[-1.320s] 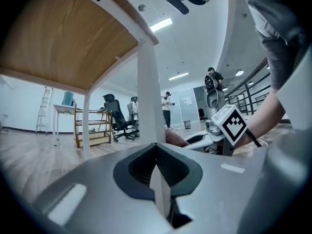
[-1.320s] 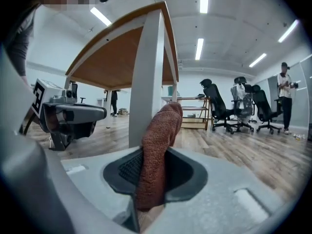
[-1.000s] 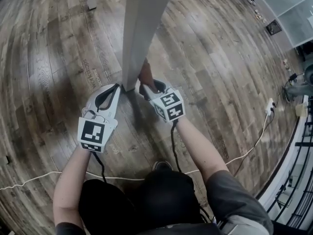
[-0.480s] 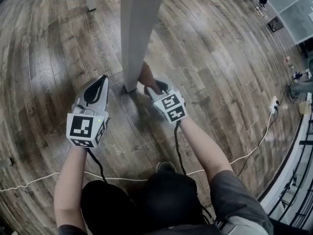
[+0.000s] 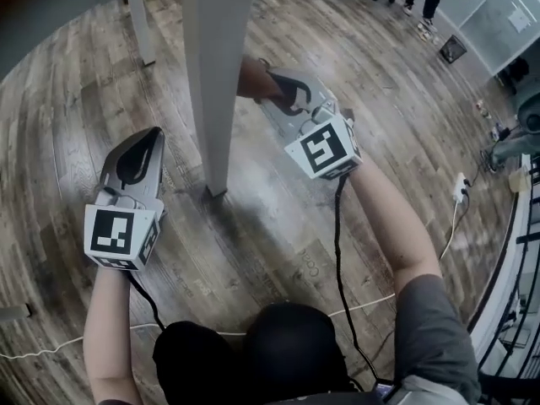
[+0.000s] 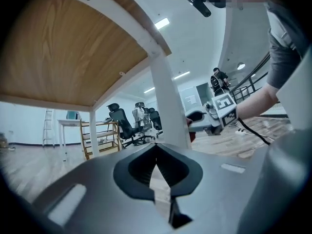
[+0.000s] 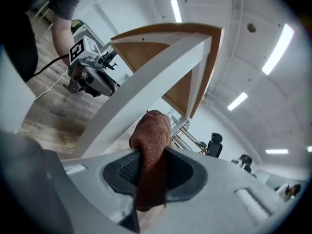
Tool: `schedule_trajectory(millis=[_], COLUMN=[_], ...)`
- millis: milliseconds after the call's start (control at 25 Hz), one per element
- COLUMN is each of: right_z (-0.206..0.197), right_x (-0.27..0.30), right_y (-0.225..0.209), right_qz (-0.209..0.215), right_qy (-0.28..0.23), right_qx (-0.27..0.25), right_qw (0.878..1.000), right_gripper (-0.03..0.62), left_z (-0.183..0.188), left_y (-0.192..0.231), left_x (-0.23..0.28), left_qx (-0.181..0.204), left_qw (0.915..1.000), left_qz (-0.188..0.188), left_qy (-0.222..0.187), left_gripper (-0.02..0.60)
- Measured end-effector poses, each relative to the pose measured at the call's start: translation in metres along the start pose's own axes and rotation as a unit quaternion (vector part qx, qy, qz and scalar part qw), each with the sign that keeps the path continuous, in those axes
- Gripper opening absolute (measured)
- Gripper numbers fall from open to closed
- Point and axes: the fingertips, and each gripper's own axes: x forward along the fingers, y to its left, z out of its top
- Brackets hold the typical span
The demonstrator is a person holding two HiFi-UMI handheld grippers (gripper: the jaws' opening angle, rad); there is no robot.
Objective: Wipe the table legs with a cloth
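Raised, right claw (image 5: 274, 91) presses cloth (image 5: 251, 78) to table leg (image 5: 216, 83) above plank floor (image 5: 278, 218).

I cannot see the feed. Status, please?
Right gripper shut on cloth, at table leg. Left gripper shut, empty, beside leg. Nothing in the way.

We are holding our left tool (image 5: 150, 137) low at our left side, with the left forearm (image 5: 105, 327) bare and bent back toward us. Its jaws are pressing together with nothing between them. We are holding our right tool (image 5: 272, 81) farther forward, with the right arm (image 5: 396, 226) stretching out. Its jaws are clamping a rust-brown cloth (image 7: 151, 130).
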Motion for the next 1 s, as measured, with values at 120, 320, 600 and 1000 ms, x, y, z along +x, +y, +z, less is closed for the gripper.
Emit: schedule_trajectory(millis=[120,320,600,1000], right_z=[0.046,0.122,0.133,0.03], right_x=[0.002,0.002,0.003,0.026], right_y=[-0.056,-0.109,-0.1,0.015], right_qz=[-0.022,-0.066,-0.065,0.011], right_qy=[-0.022,-0.09,-0.096,-0.04], right_qx=[-0.08,-0.154,-0.187,-0.16], right_qw=[0.996,0.982,0.975,0.986], right_gripper=[0.091,0.091,0.091,0.091], left_z=[0.037,0.091,0.088,-0.004], left_y=[-0.004,-0.005,-0.011,-0.024], left_x=[0.012,0.013,0.008,-0.004], left_qx=[0.013,0.014,0.012,-0.059], left_qw=[0.9993,0.9971,0.9964,0.9974], left_qz=[-0.01,-0.012,-0.02,-0.02], left_qy=[-0.034,-0.074,-0.081,-0.036], left_gripper=[0.019,0.018,0.018,0.02])
